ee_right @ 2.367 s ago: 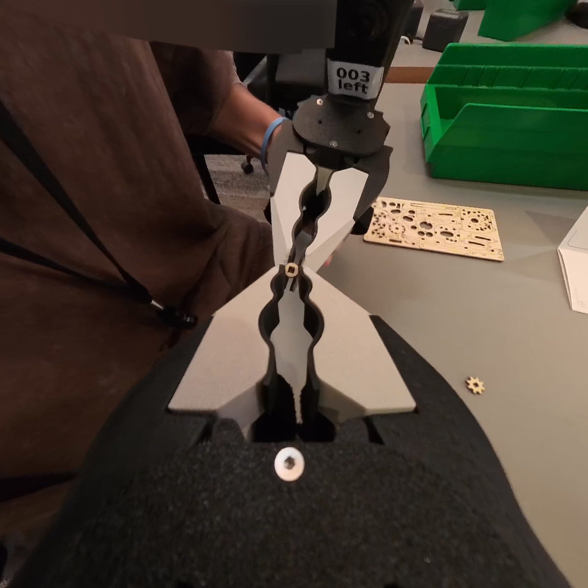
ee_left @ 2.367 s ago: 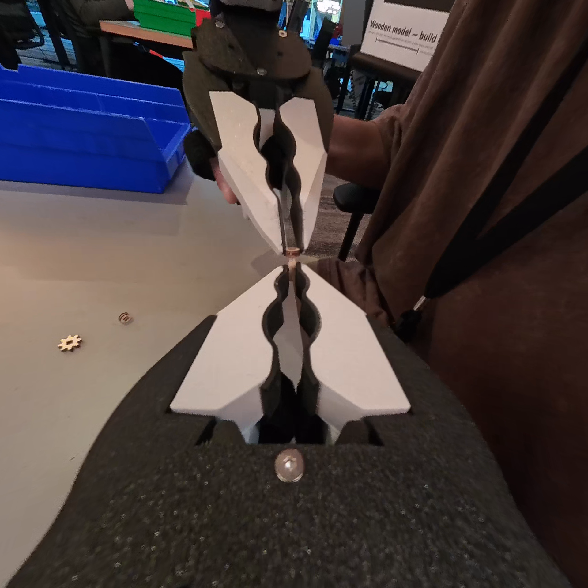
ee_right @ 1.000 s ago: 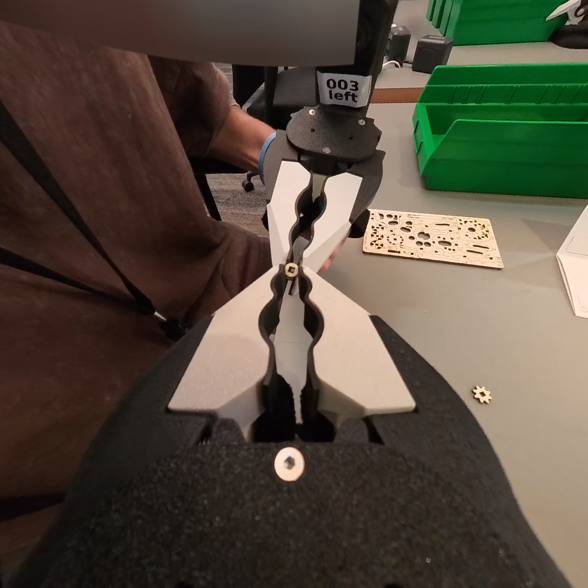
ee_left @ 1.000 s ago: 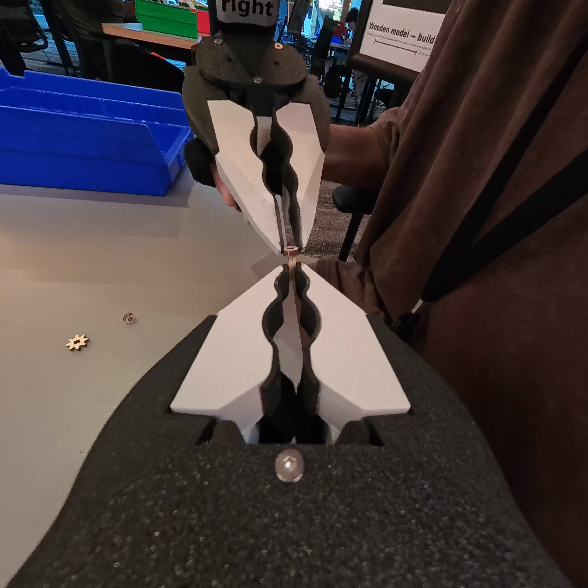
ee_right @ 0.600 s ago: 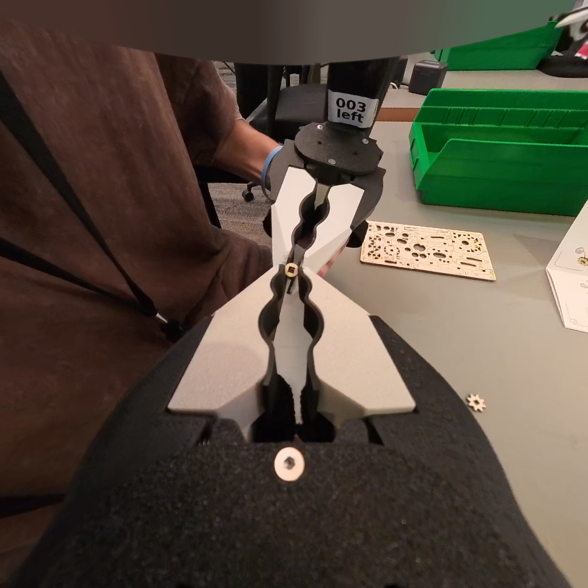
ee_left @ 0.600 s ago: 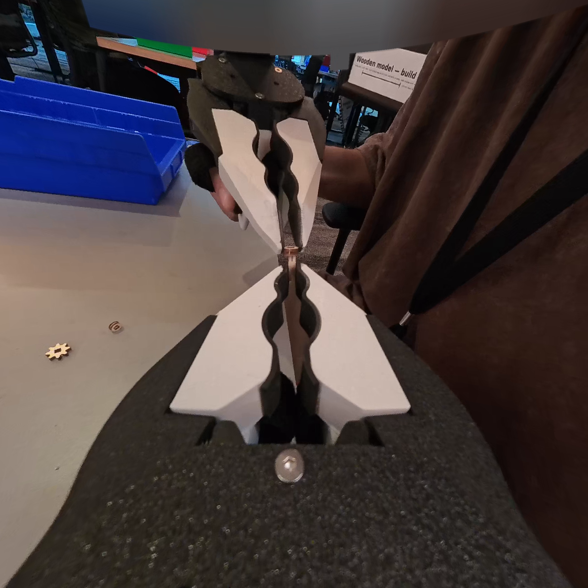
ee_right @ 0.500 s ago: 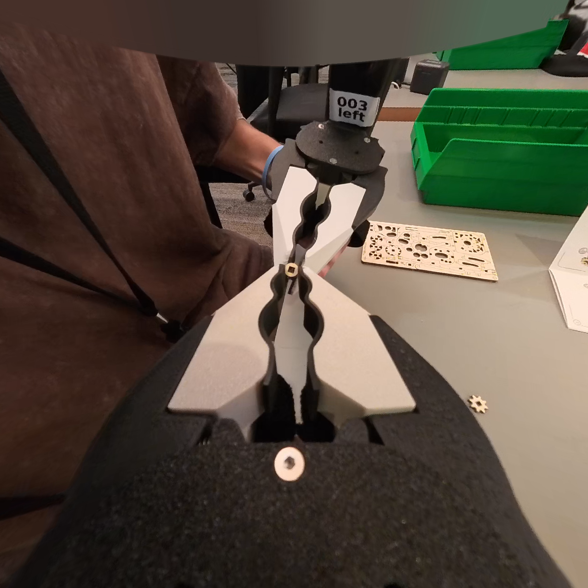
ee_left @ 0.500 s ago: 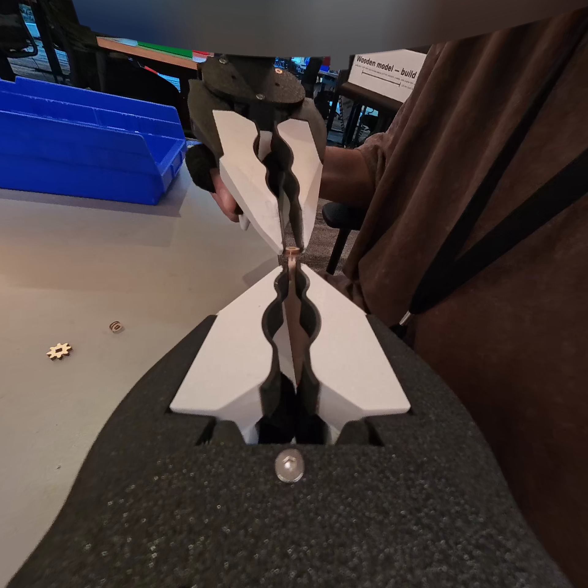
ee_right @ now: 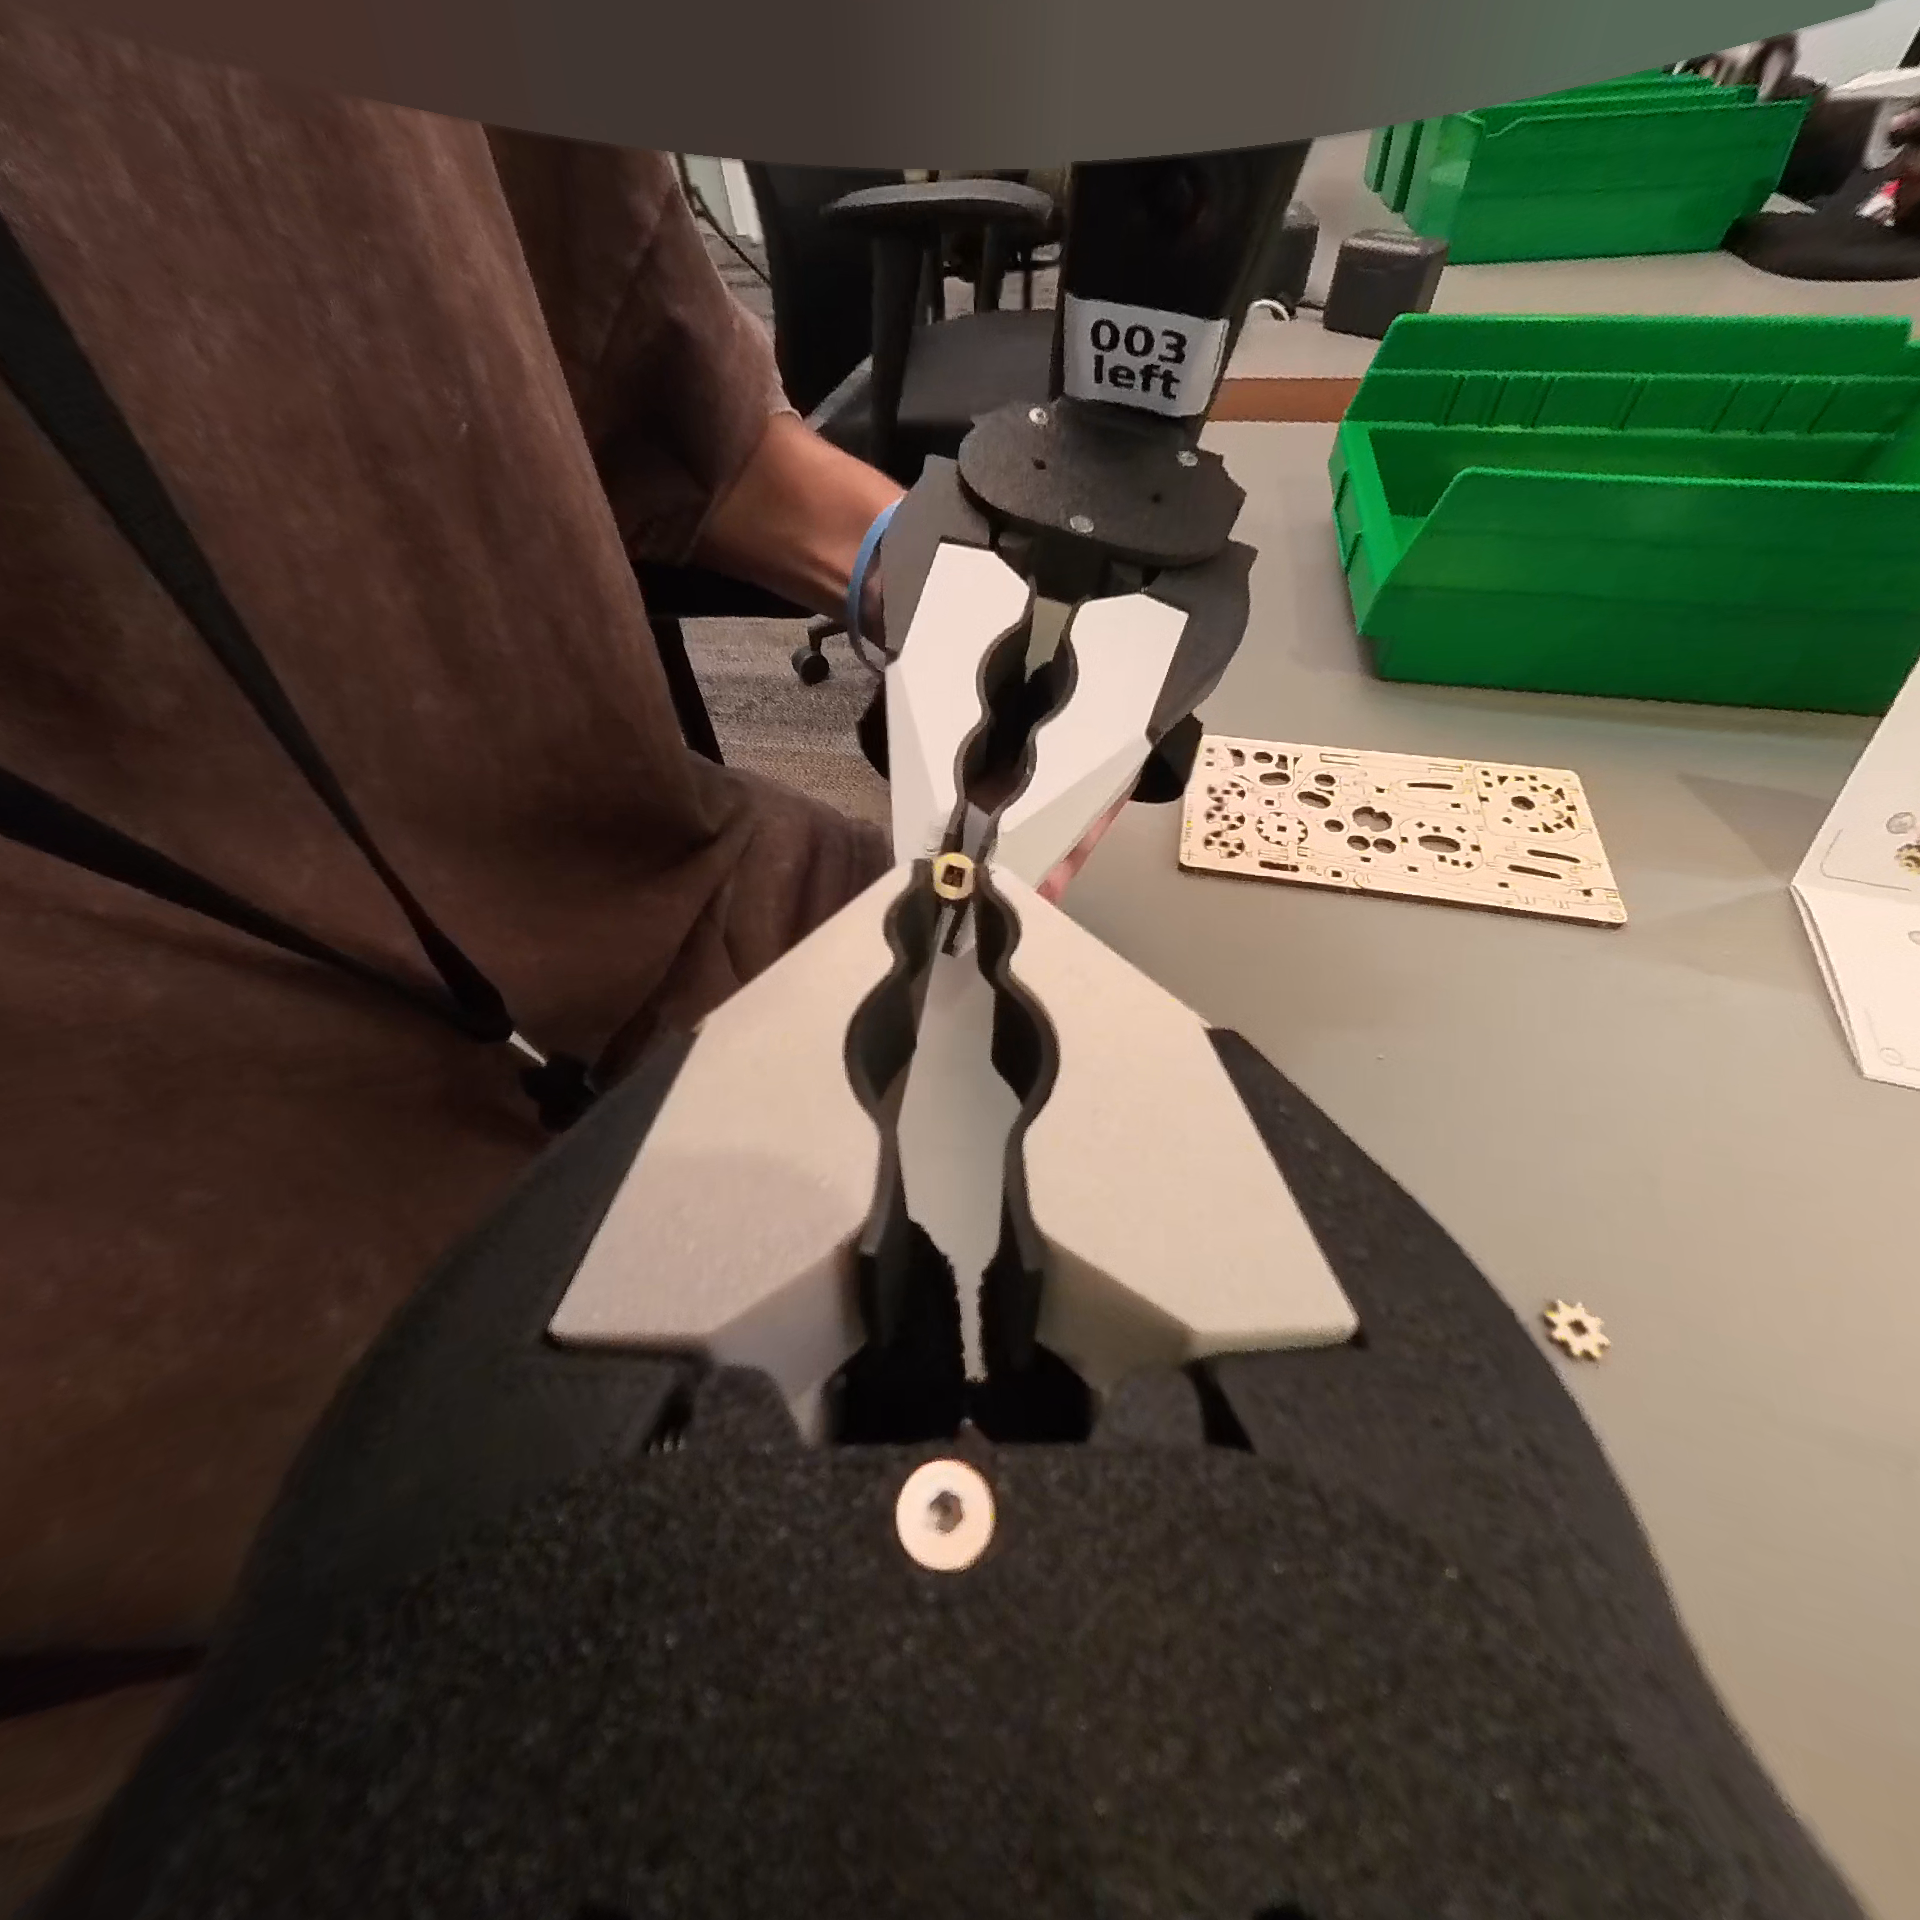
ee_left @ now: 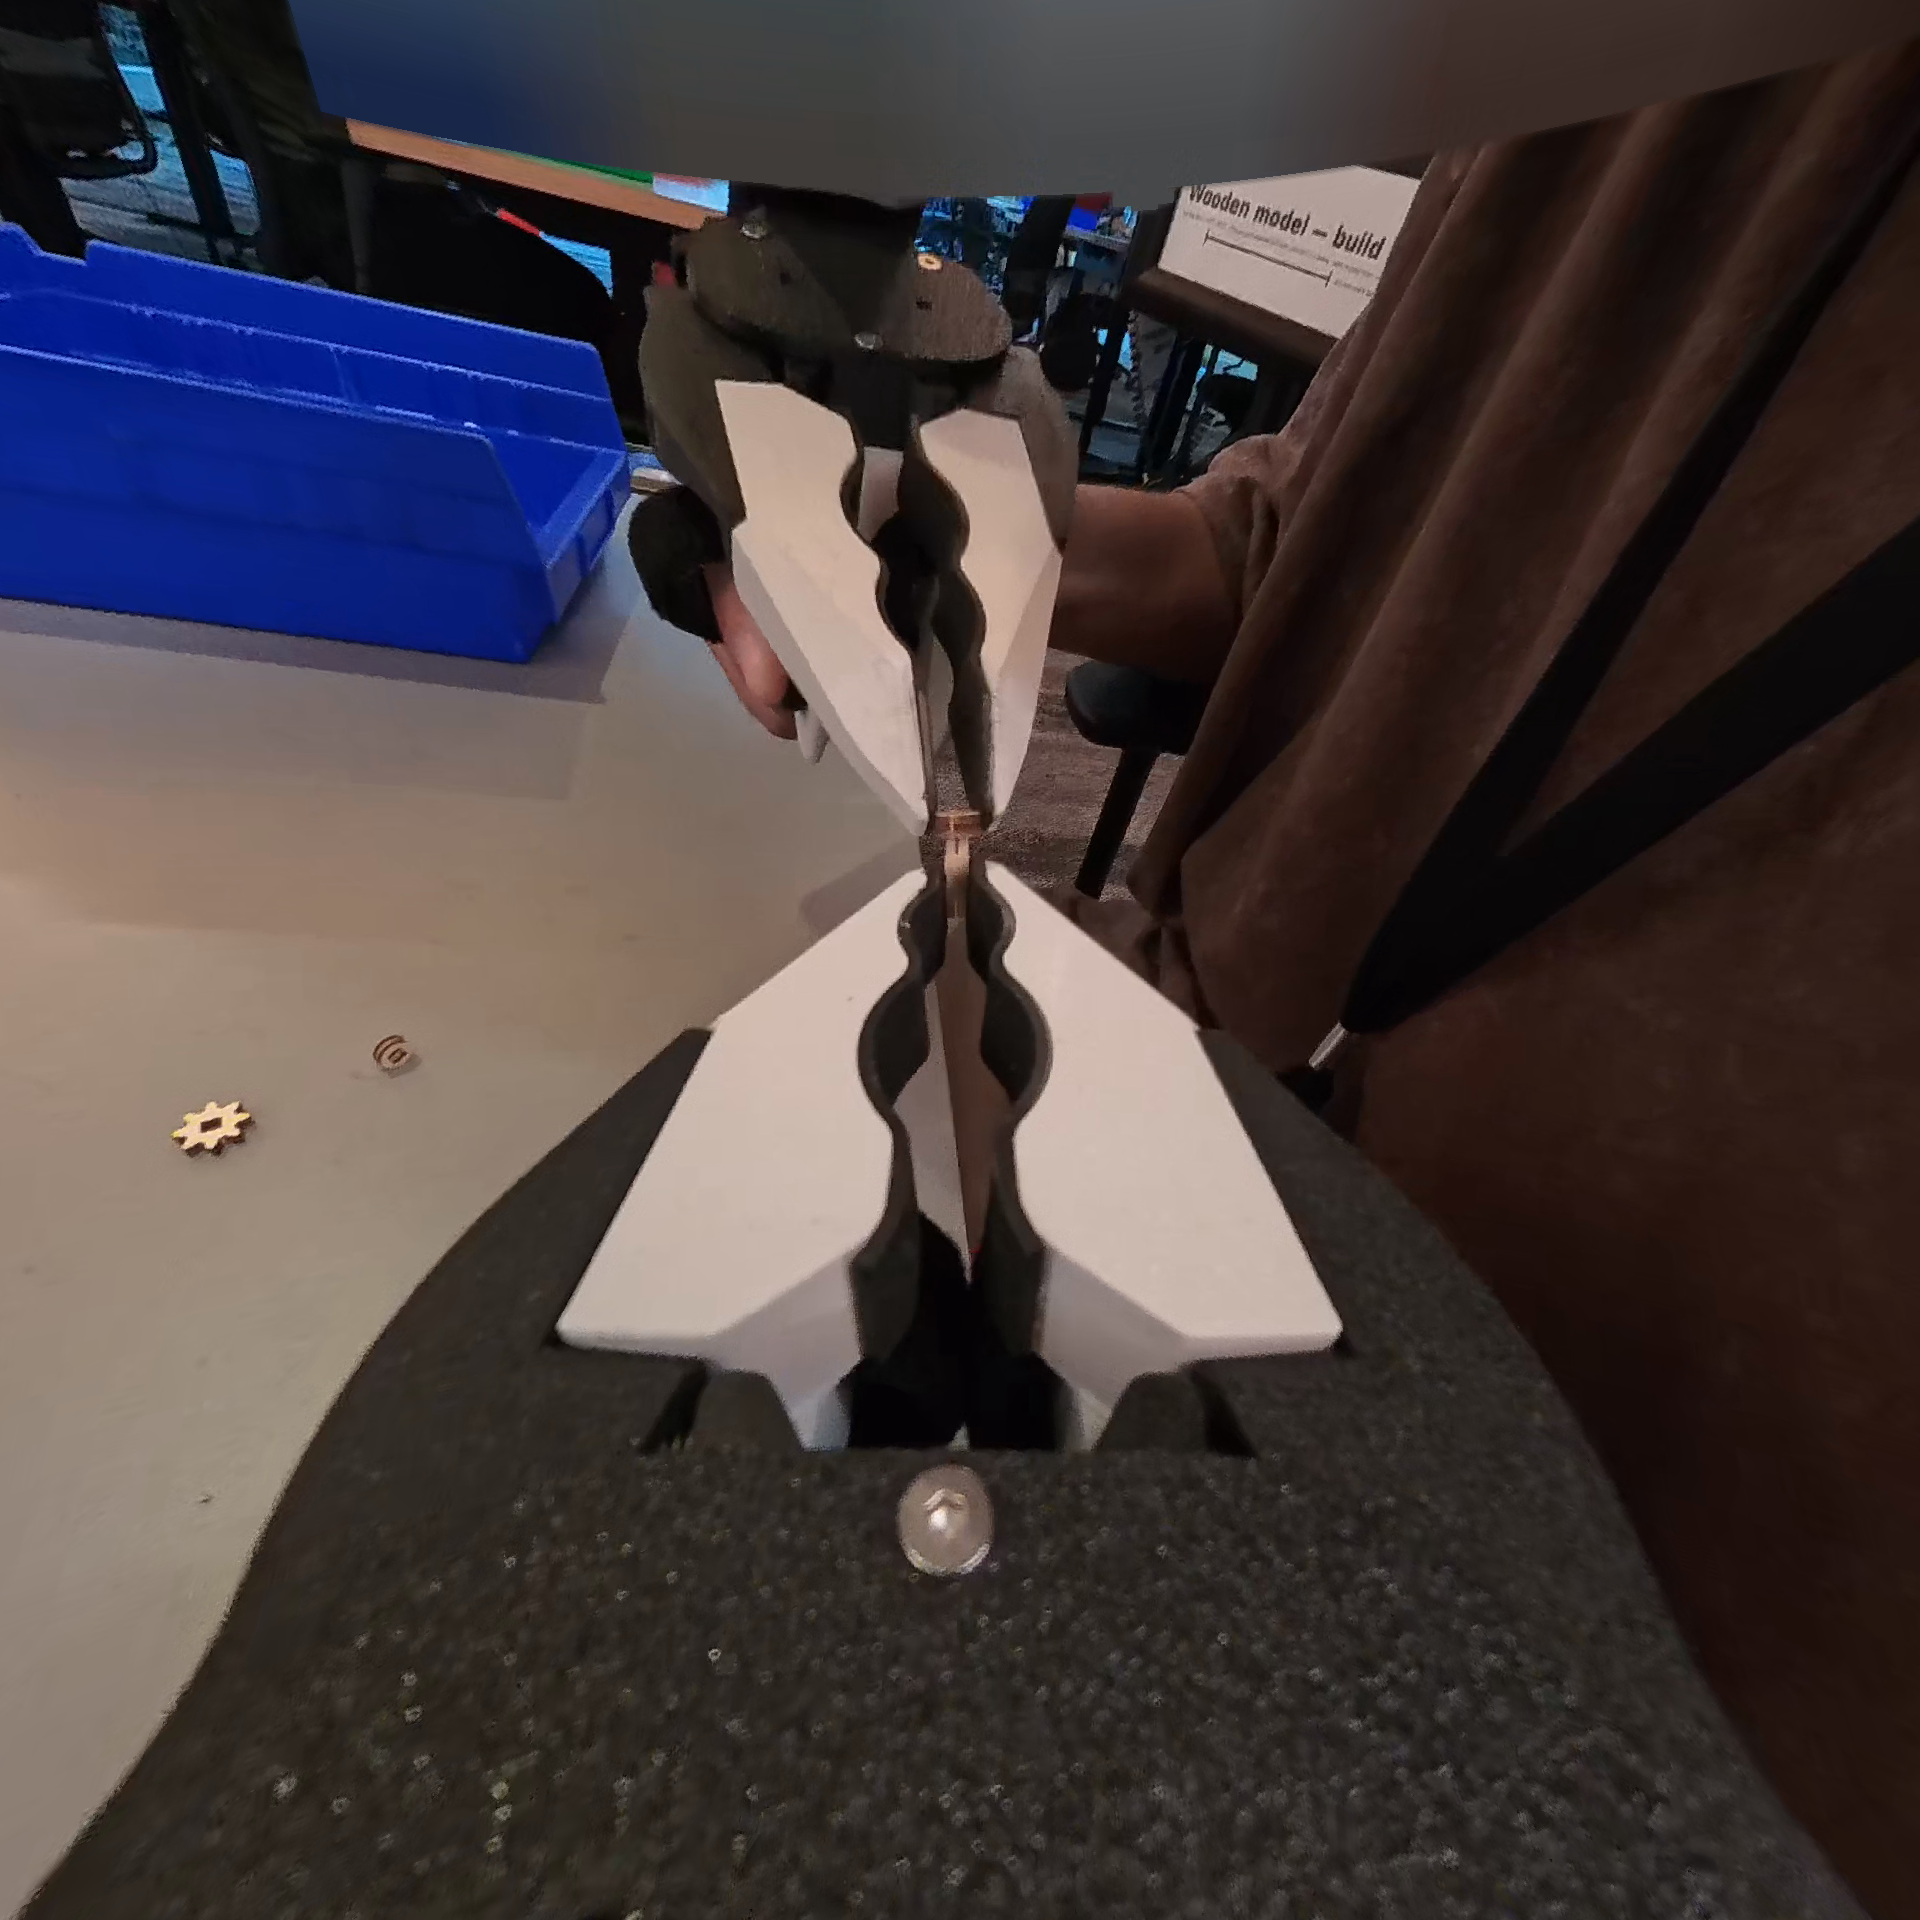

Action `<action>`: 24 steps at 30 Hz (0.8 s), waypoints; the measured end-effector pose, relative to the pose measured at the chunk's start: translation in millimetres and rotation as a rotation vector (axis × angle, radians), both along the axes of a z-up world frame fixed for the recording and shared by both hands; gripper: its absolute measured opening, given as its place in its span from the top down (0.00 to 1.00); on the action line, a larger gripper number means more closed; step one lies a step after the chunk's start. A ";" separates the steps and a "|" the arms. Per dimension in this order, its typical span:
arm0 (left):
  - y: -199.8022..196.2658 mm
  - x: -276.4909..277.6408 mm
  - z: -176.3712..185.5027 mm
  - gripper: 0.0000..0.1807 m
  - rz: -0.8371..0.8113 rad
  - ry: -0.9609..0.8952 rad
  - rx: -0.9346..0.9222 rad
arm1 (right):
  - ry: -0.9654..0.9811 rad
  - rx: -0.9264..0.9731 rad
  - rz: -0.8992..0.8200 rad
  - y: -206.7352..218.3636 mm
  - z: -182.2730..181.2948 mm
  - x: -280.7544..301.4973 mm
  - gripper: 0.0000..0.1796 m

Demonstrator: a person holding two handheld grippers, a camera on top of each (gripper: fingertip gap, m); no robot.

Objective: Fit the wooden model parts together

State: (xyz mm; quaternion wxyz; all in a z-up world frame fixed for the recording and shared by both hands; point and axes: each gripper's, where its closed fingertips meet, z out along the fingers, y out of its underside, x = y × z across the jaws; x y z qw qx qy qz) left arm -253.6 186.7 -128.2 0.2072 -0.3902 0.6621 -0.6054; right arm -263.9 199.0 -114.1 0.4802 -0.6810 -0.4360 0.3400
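Two grippers meet tip to tip above the table edge, just in front of the person's torso. Left gripper pinches a thin wooden pin; right gripper pinches a small wooden ring; ring and pin touch at the meeting point.

Left wrist view: storage bin at the table's far side, left of the right gripper. Small gear and a tiny coiled piece lie near each other on the table, well left of the fingers.

Right wrist view: parts sheet flat on the table right of the left gripper, a bin behind it, a paper sheet at the right edge.
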 end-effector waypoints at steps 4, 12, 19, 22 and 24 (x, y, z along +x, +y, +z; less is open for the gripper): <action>-2.5 -1.0 -0.5 1.00 -0.007 0.012 0.009 | 0.006 -0.015 0.018 -2.9 -1.0 -2.0 0.96; -4.2 -0.1 -11.3 1.00 -0.001 0.057 0.066 | -0.061 -0.057 0.022 -5.6 -11.4 -0.1 0.96; -4.8 2.4 -15.5 1.00 0.007 0.086 0.071 | -0.033 -0.070 0.009 -3.9 -13.8 2.7 0.96; 1.8 9.5 -9.8 0.99 0.052 0.085 0.034 | 0.063 -0.074 -0.019 2.8 -8.1 11.4 0.96; 2.4 14.3 -2.0 0.99 0.085 0.046 0.035 | 0.187 -0.113 -0.005 4.4 1.5 16.0 0.96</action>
